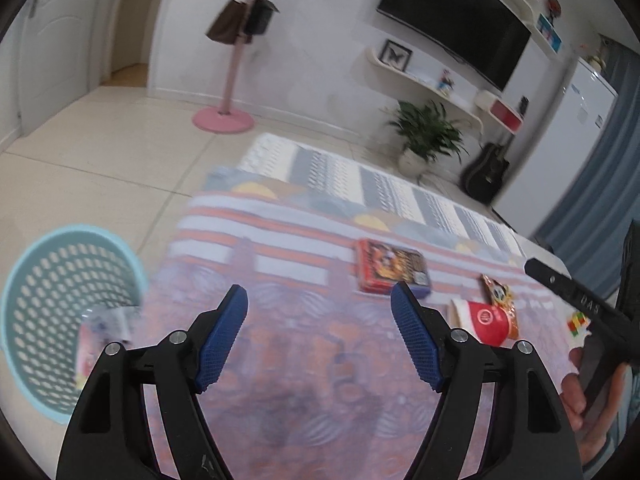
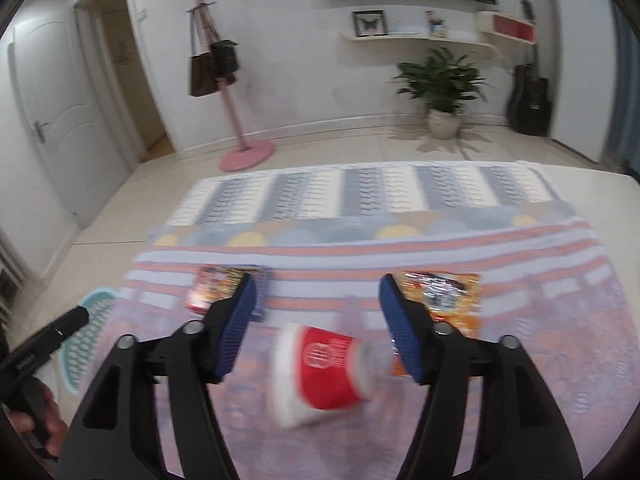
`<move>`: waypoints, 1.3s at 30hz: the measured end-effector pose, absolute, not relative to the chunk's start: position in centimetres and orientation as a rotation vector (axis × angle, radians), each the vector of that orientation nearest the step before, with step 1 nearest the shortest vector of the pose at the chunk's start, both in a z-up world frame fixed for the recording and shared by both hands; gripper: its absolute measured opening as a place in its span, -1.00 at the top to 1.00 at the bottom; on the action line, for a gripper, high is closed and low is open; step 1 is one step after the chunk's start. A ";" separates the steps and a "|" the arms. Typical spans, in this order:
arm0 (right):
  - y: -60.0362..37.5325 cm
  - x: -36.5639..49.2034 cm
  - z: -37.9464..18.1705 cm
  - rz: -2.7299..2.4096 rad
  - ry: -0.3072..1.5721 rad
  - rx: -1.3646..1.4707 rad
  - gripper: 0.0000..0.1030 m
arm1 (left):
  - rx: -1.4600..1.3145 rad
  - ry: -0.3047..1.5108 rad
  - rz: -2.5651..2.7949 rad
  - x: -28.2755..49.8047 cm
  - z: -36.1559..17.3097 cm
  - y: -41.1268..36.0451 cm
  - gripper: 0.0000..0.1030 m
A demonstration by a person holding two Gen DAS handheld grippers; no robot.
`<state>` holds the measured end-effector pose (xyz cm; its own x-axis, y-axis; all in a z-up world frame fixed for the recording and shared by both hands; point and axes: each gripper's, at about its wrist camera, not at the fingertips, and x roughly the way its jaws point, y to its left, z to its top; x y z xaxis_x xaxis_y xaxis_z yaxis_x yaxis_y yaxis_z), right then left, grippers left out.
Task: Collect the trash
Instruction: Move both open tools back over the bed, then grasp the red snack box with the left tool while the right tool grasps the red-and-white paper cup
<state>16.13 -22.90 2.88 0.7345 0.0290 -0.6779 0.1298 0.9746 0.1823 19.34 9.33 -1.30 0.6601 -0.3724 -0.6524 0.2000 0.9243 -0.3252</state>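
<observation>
A red and white paper cup (image 2: pixel 324 372) lies on its side on the patterned cloth, between and just below my right gripper's (image 2: pixel 316 288) open fingers; it also shows in the left wrist view (image 1: pixel 482 320). An orange snack packet (image 2: pixel 448 300) lies behind the right finger, also in the left wrist view (image 1: pixel 498 296). A red card box (image 1: pixel 392 266) lies further left, also in the right wrist view (image 2: pixel 222 290). My left gripper (image 1: pixel 320 298) is open and empty over the cloth. A light blue perforated bin (image 1: pixel 60 312) stands on the floor at the left with wrappers inside.
The table carries a striped cloth (image 2: pixel 360 200). A small colourful cube (image 1: pixel 578 322) lies at the right. A pink coat stand (image 2: pixel 240 144), a potted plant (image 2: pixel 440 92) and a guitar (image 2: pixel 530 100) stand by the far wall.
</observation>
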 end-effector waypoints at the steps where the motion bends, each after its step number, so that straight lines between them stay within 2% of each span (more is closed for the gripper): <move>1: -23.6 15.7 2.3 -0.066 0.751 0.221 -0.38 | -0.229 0.798 -0.338 19.8 -1.6 8.3 -0.41; 5: -23.6 14.9 0.0 -0.060 0.791 0.198 -0.61 | -0.228 0.831 -0.351 21.7 -2.5 5.8 -0.46; 15: -19.0 14.8 -4.1 -0.054 0.871 0.087 -0.65 | -0.258 0.945 -0.337 28.6 -5.8 1.8 -0.43; 19: -18.4 15.3 -5.0 -0.096 0.908 0.047 -0.65 | -0.256 1.018 -0.366 29.4 -7.3 0.4 -0.11; 22: -18.7 15.5 -5.5 -0.122 0.917 0.037 -0.64 | -0.259 1.023 -0.394 28.7 -7.8 -0.2 -0.09; 23: -19.0 15.5 -5.6 -0.134 0.921 0.032 -0.58 | -0.268 1.028 -0.421 28.3 -7.8 -0.2 -0.03; 24: -19.2 15.5 -5.6 -0.139 0.920 0.033 -0.49 | -0.277 1.038 -0.442 28.0 -7.8 -0.3 0.06; 25: -19.7 15.3 -5.5 -0.134 0.920 0.041 -0.42 | -0.293 1.055 -0.478 27.5 -7.9 -0.4 0.31; 26: -20.0 15.2 -5.5 -0.133 0.919 0.046 -0.42 | -0.311 1.065 -0.516 27.0 -7.8 -0.4 0.40; 34: -23.3 12.9 -4.3 -0.109 0.834 0.113 -0.42 | -0.238 1.108 -0.705 22.0 -7.8 -4.2 0.40; 36: -24.0 12.7 -4.5 -0.100 0.826 0.134 -0.42 | -0.146 1.060 -0.689 21.4 -6.8 -5.1 0.33; 37: -24.4 12.6 -4.6 -0.093 0.827 0.154 -0.42 | -0.104 1.026 -0.669 21.5 -6.2 -5.5 0.06; 38: -24.6 12.5 -4.6 -0.087 0.825 0.168 -0.42 | -0.050 0.979 -0.632 21.7 -5.5 -5.6 -0.31; 39: -24.7 12.5 -4.6 -0.078 0.818 0.177 -0.42 | -0.009 0.942 -0.600 22.0 -5.0 -5.7 -0.45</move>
